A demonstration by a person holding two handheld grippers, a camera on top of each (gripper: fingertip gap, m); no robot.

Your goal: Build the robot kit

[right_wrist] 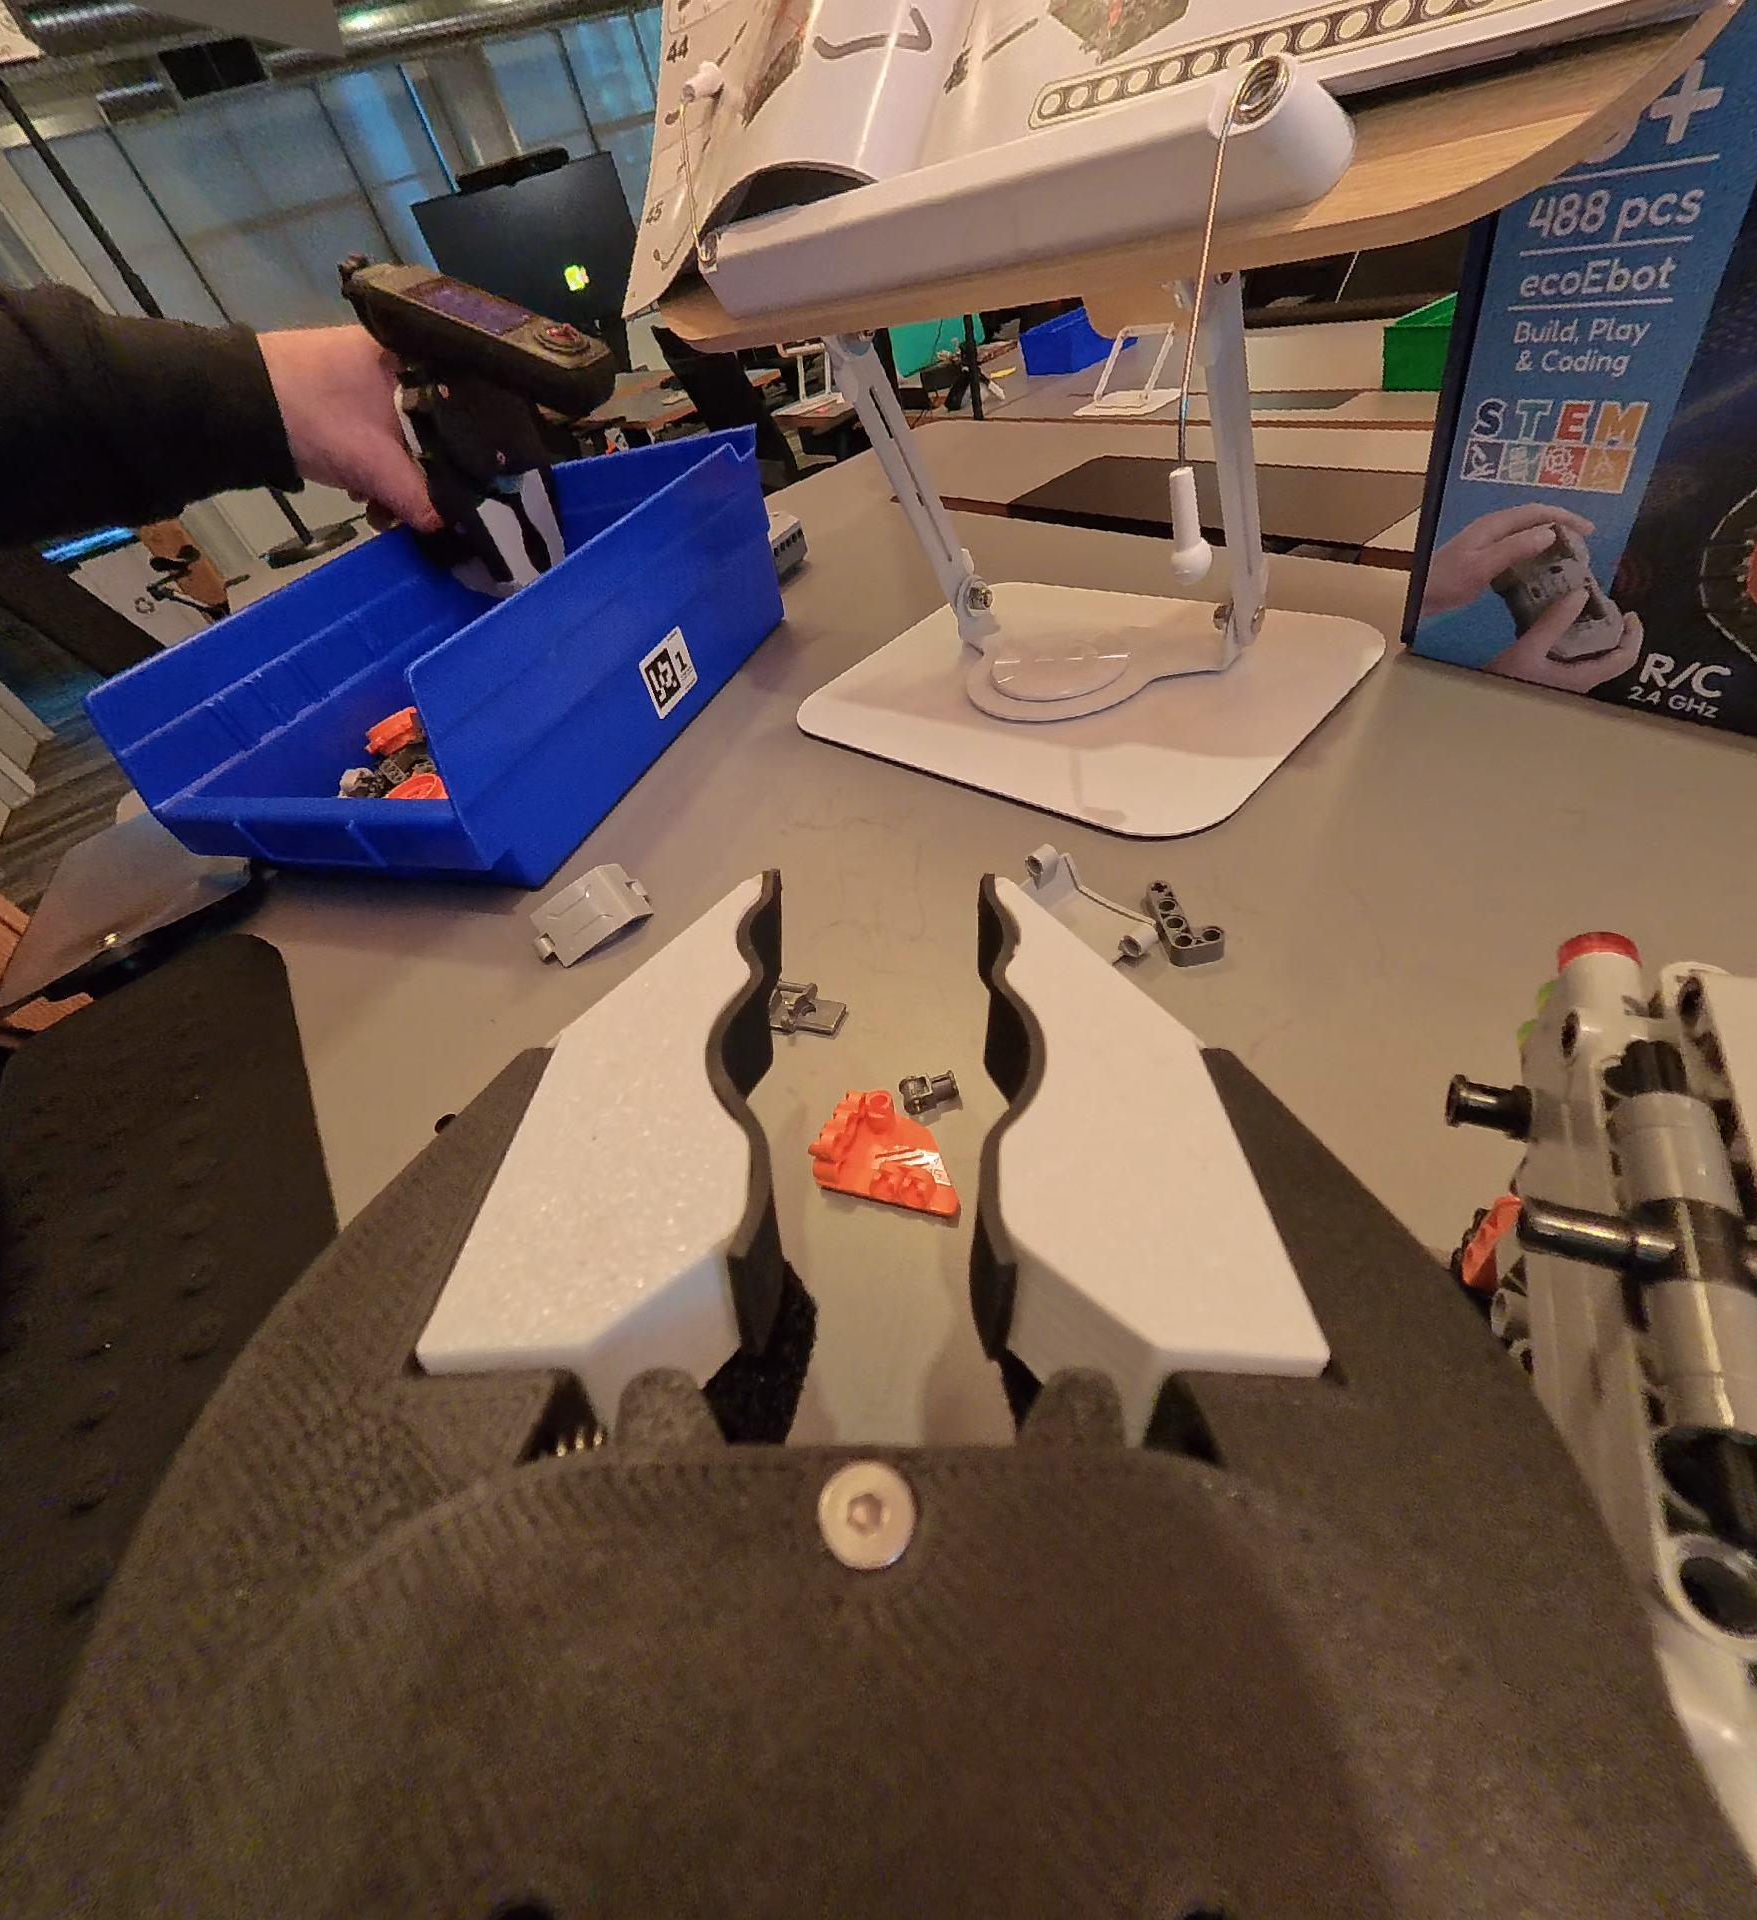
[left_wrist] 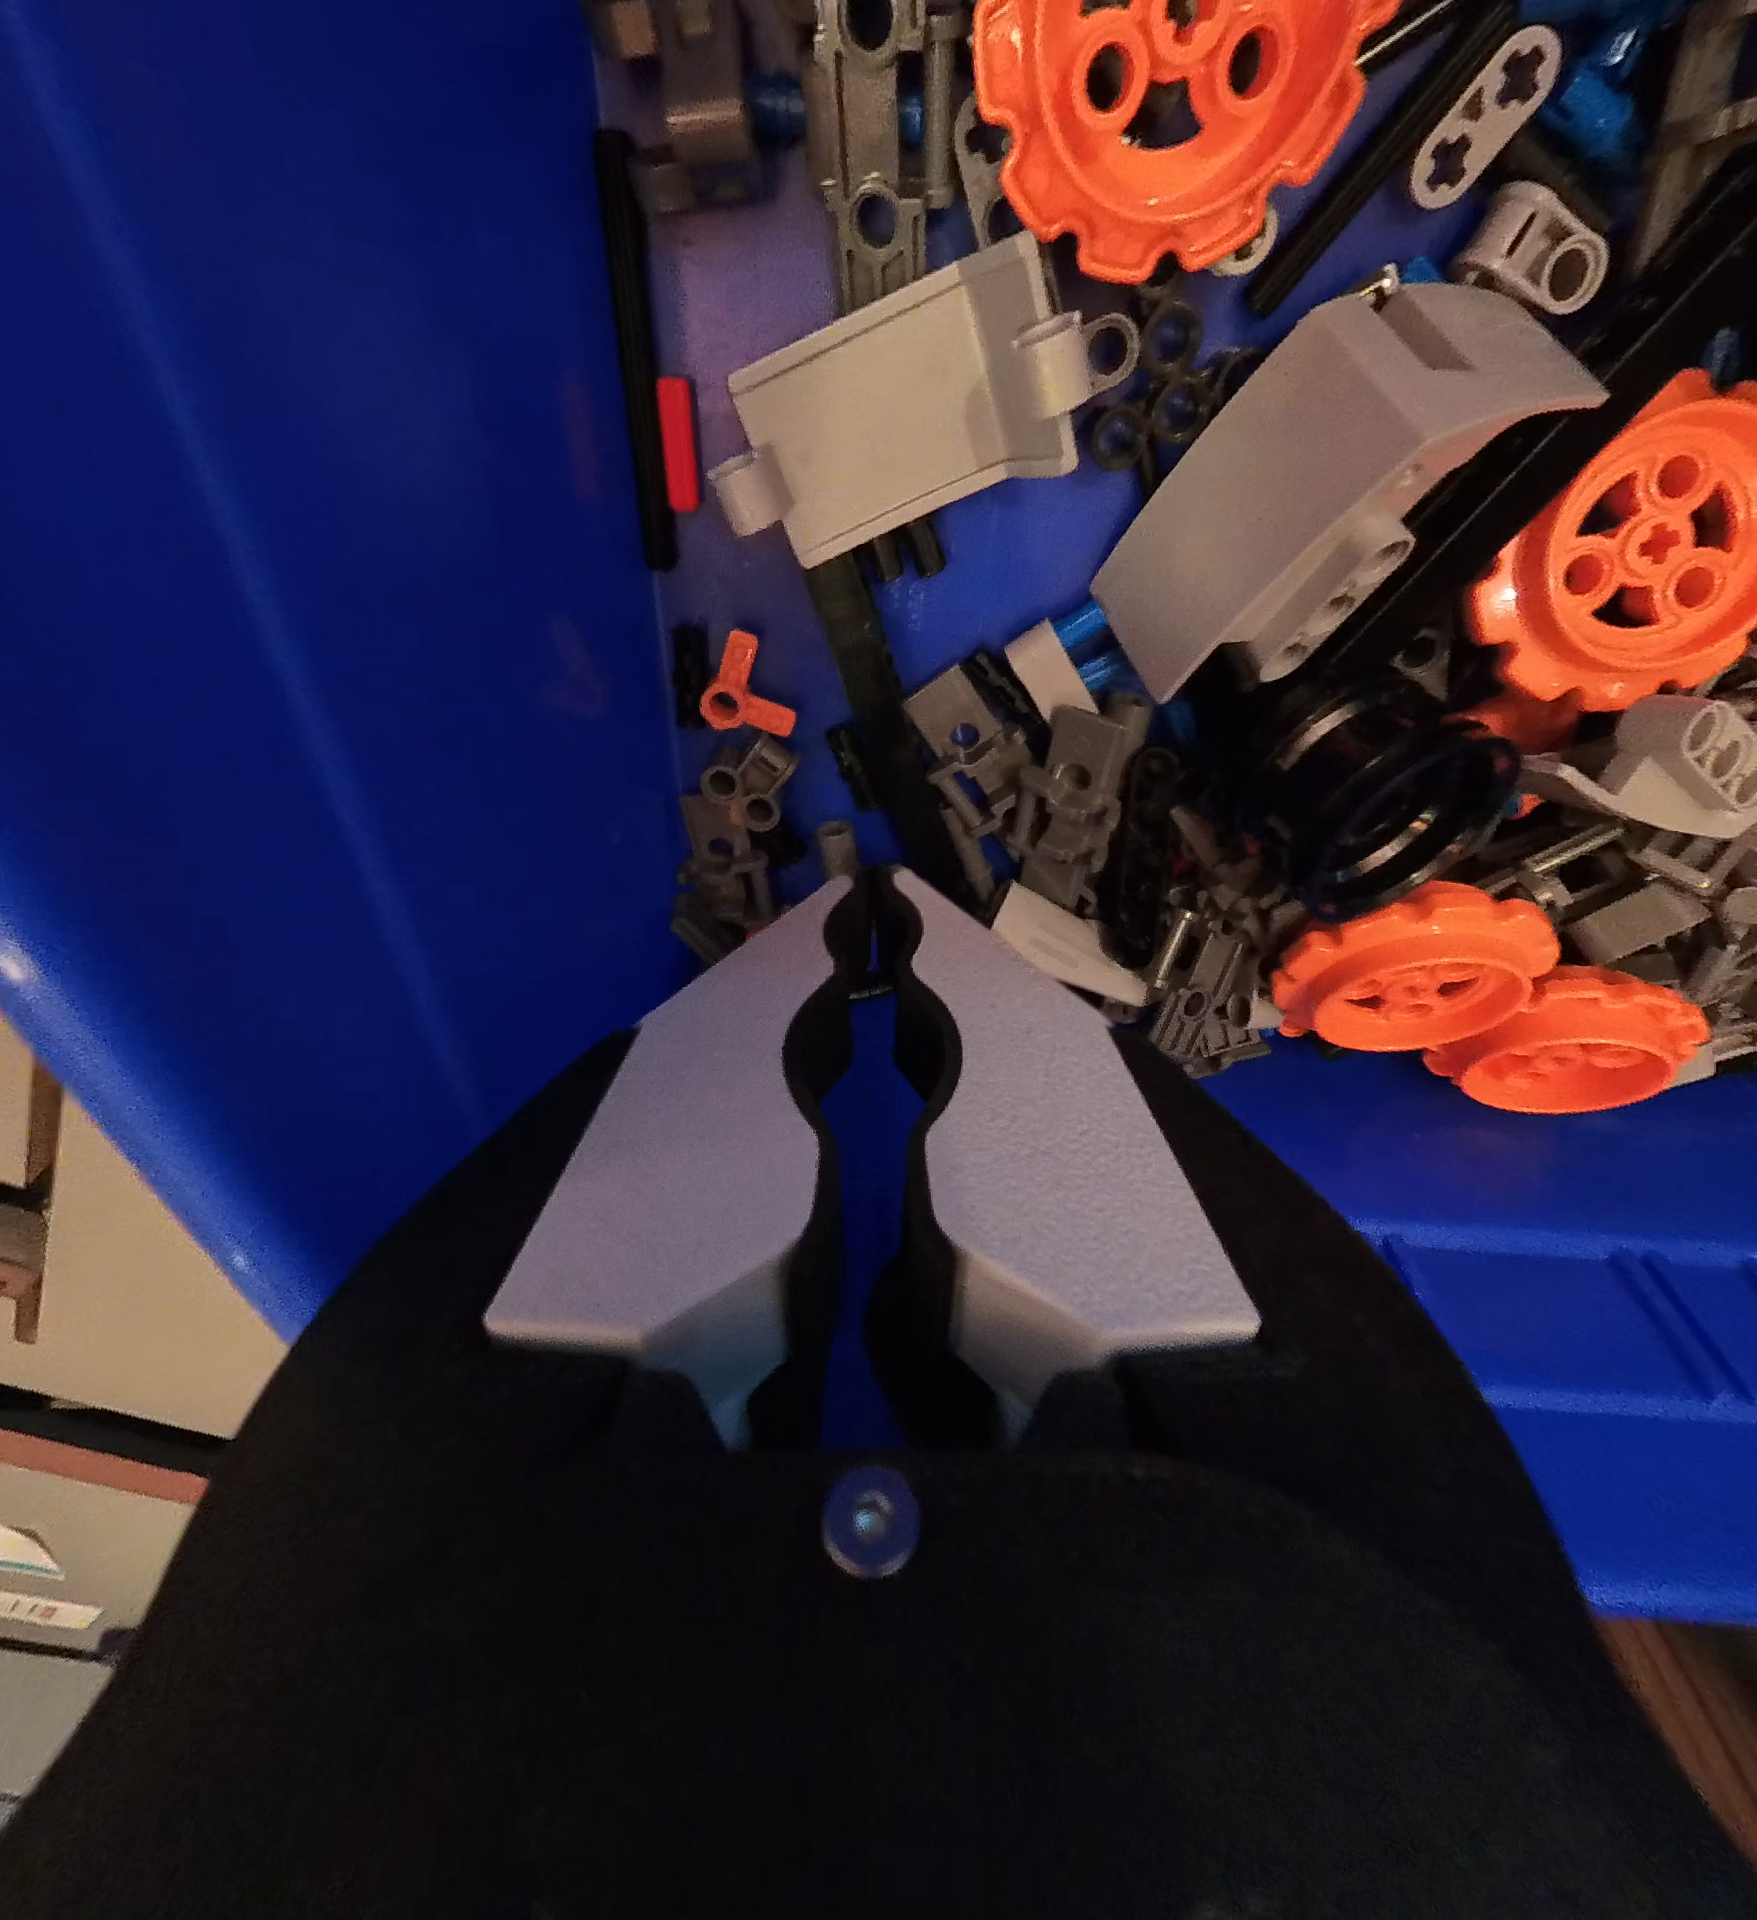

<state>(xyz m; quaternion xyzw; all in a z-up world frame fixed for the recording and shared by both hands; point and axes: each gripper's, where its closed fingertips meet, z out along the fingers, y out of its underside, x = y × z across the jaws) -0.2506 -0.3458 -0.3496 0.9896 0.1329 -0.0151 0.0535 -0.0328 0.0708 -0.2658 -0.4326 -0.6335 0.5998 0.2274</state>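
Left wrist view: left gripper (left_wrist: 872, 894) is inside the blue bin (left_wrist: 261, 520), its tips nearly together and pinching a thin black piece (left_wrist: 871, 940), too small and dark to identify. At 12 o'clock from the tips a long black beam (left_wrist: 869, 665) runs up under a light grey curved panel (left_wrist: 905, 416). At 10 o'clock lies a small orange connector (left_wrist: 739, 698) with dark grey connectors (left_wrist: 734, 821) just below it. From 1 to 3 o'clock lies a heap of loose building parts: a large grey block (left_wrist: 1321, 468), orange toothed wheels (left_wrist: 1154, 125) and a black rubber ring (left_wrist: 1404, 821).

Right wrist view: right gripper (right_wrist: 879, 899) hovers over the grey table (right_wrist: 1373, 935), fingers wide apart and holding nothing. Between the fingers, on the table, lie an orange wedge piece (right_wrist: 884, 1158) and a small dark pin connector (right_wrist: 928, 1089). At 3 o'clock stands a partly built grey and black assembly (right_wrist: 1684, 1299). At 1 o'clock lie a grey arm piece (right_wrist: 1087, 902) and a dark holed beam (right_wrist: 1180, 925); at 11 o'clock a grey panel (right_wrist: 588, 914). Farther at 11 o'clock a hand (right_wrist: 344, 426) dips the left gripper into the bin. At 12 o'clock a white book stand (right_wrist: 1082, 686) carries an open booklet (right_wrist: 853, 94); a printed box (right_wrist: 1622, 416) stands at 2 o'clock.
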